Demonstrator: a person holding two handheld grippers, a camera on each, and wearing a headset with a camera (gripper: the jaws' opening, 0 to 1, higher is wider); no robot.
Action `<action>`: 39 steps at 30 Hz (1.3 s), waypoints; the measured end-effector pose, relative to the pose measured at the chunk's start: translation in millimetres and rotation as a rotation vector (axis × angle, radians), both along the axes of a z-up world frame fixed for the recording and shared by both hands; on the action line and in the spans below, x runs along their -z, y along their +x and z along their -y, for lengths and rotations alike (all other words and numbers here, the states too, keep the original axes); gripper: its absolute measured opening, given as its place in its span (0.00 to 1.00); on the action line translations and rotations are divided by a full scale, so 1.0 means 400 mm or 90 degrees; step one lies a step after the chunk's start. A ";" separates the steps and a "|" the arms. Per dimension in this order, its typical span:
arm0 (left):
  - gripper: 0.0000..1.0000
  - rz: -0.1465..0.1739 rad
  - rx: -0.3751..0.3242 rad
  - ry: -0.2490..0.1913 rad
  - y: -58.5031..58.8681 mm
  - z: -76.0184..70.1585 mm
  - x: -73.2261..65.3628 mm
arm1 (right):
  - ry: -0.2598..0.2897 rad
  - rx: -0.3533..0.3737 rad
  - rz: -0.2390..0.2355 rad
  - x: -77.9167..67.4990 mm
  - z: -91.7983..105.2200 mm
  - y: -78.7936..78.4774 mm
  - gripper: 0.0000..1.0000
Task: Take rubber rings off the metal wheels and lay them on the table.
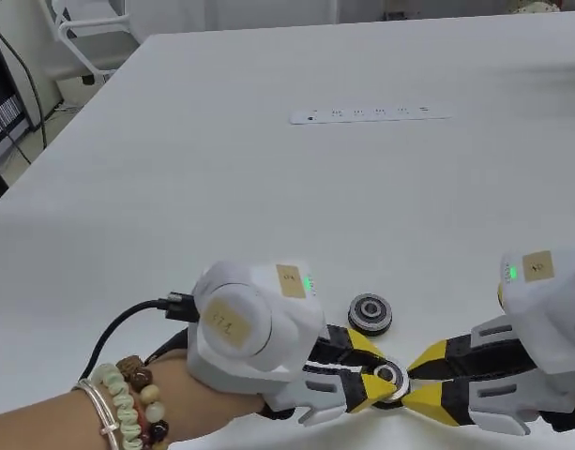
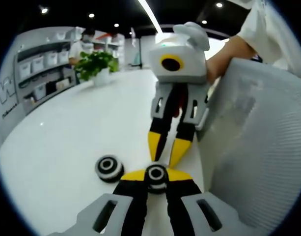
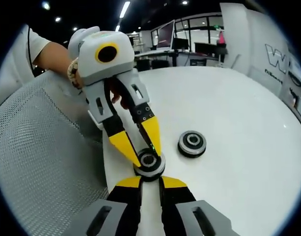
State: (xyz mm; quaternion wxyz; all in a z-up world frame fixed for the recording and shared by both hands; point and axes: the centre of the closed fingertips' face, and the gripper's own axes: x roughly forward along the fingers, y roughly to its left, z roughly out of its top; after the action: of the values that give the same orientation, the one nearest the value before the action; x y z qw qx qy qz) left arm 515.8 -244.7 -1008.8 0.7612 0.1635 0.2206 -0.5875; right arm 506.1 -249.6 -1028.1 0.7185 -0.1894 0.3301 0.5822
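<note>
In the head view I have the left gripper [image 1: 374,373] pinching a small metal wheel [image 1: 388,377] low over the white table [image 1: 268,206]. The right gripper [image 1: 414,380] meets it from the opposite side, and a second wheel [image 1: 370,312] lies flat just behind the metal wheel. My worry is that the round, smooth disc squirts out of the pinch if I tug sideways. In the left gripper view my yellow fingertips [image 2: 134,175] clamp the wheel. The right fingers are pressed nearly together against its rubber ring [image 2: 156,166], and I can't tell whether they've caught it. A shallow bite would slip off the ring. In the right gripper view the wheel shows a shiny steel hub inside a matte black band, over a glossy tabletop.
</note>
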 end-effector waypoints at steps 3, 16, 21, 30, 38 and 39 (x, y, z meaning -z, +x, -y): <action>0.14 0.000 -0.001 0.000 -0.001 0.000 -0.001 | -0.002 -0.002 0.003 -0.001 0.001 0.001 0.09; 0.14 0.001 0.000 -0.001 -0.001 -0.003 -0.002 | 0.011 0.061 -0.043 -0.005 0.008 0.017 0.00; 0.14 0.002 0.000 -0.002 -0.001 -0.005 -0.003 | 0.044 0.100 -0.097 -0.005 0.011 0.021 0.00; 0.14 0.008 0.003 -0.003 -0.002 -0.004 -0.003 | 0.111 0.197 -0.219 -0.021 0.018 0.029 0.00; 0.14 0.019 0.009 -0.004 -0.003 -0.004 -0.003 | 0.180 0.260 -0.320 -0.042 0.007 0.022 0.00; 0.14 0.025 0.013 -0.003 -0.003 -0.005 -0.002 | 0.188 0.266 -0.334 -0.044 0.005 0.020 0.00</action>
State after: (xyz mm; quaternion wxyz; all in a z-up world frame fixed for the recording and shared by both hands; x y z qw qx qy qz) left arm 514.6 -242.8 -1007.9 0.7596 0.1755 0.2024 -0.5926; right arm 514.2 -251.8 -1010.4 0.7323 0.1439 0.4470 0.4932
